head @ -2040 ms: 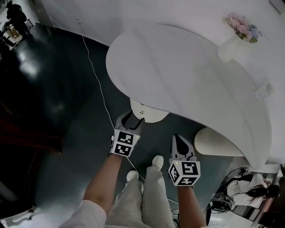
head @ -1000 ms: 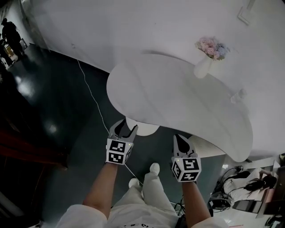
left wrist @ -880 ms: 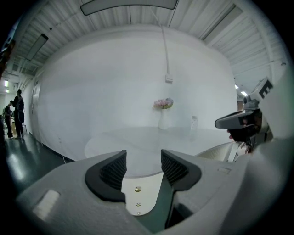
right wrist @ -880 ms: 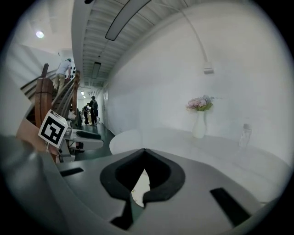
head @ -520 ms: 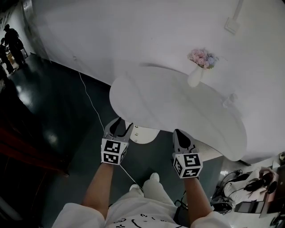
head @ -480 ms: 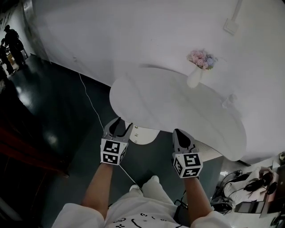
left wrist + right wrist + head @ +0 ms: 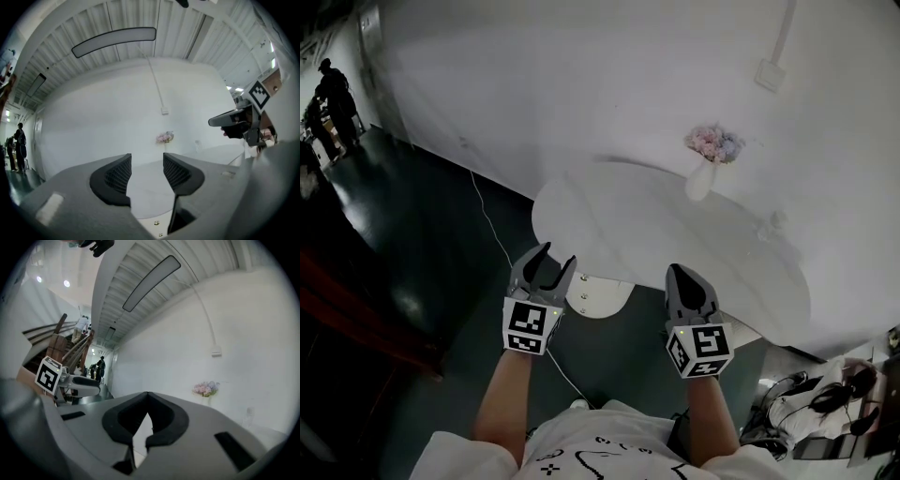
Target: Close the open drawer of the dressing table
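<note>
Evidently the reach toward the drawer is the step in hand, with nothing yet touched. The dressing table (image 7: pixel 581 202) is white, and its oval surface (image 7: pixel 675 239) carries a vase of pink flowers (image 7: pixel 703 173) at the far side. From under the near edge a rounded white drawer (image 7: pixel 598 295) juts out over the dark floor (image 7: pixel 431 253), so I judge it not yet closed.

Both tongs are held level, near that edge but apart from it. The left tongs (image 7: pixel 557 255) stand wide, just left of the drawer in the head view. Their jaws have just been closing a little, and nothing lies between them. The right tongs (image 7: pixel 680 274) are pinched together at the tips, gripping nothing, further right along the edge.

The next move, as I read it, calls for lowering one pair to the drawer's rounded front. It should be set squarely against the face and pushed straight in beneath the top until the front sits flush, with no sideways shove that might jam it.
</note>
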`<state>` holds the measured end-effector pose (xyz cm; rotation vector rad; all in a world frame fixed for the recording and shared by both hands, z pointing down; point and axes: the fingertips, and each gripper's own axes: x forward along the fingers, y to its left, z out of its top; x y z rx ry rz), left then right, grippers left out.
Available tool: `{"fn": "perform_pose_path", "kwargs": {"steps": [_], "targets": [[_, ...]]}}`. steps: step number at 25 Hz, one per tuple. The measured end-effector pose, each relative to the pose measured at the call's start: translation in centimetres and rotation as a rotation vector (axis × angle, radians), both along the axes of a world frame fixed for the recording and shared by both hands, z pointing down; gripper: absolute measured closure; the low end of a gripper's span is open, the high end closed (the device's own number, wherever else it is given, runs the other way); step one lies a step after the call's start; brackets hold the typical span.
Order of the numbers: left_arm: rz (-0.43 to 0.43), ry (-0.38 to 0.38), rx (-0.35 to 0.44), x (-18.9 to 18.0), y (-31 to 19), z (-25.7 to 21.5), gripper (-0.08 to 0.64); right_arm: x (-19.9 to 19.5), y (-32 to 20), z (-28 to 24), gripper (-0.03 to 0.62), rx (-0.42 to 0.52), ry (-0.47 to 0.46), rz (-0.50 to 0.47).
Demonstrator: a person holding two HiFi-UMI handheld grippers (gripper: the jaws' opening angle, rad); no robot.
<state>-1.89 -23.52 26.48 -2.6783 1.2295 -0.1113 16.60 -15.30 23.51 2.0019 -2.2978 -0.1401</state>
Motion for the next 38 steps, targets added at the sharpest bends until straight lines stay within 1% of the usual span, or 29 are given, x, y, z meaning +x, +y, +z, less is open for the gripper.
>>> {"fn": "perform_pose_path", "kwargs": {"steps": [3,4,7,10,18,24,30,38], "targets": [[-0.003,-0.009,0.047,0.3,1.0,-1.8,0.363,0.2,0.5,-1.8,0.594,0.034,-0.014,-0.006],[-0.004,-0.014,0.057,0.3,1.3,-2.3,0.381,0.3,0.7,-2.2,0.594,0.041,-0.012,-0.010],[-0.006,-0.041,0.079,0.5,1.8,-3.5,0.461,0.8,1.1,-3.7,0.594,0.065,0.000,-0.013],[-0.021,-0.038,0.100,0.1,2.2,-4.8,0.540,1.3,1.5,-5.2,0.594,0.091,0.008,-0.017],[-0.063,0.005,0.146,-1.1,3.1,-9.0,0.542,1.4,2.1,-8.5,0.594,0.150,0.038,-0.032],[-0.066,0.032,0.176,-1.0,4.5,-11.1,0.543,1.5,3.1,-10.3,0.594,0.209,0.046,-0.018],[-0.060,0.040,0.194,-0.5,5.0,-12.3,0.543,1.6,3.4,-10.6,0.594,0.213,0.046,-0.020],[-0.056,0.053,0.191,0.5,5.1,-12.4,0.543,2.0,3.2,-10.0,0.595,0.200,0.063,-0.037]]}}
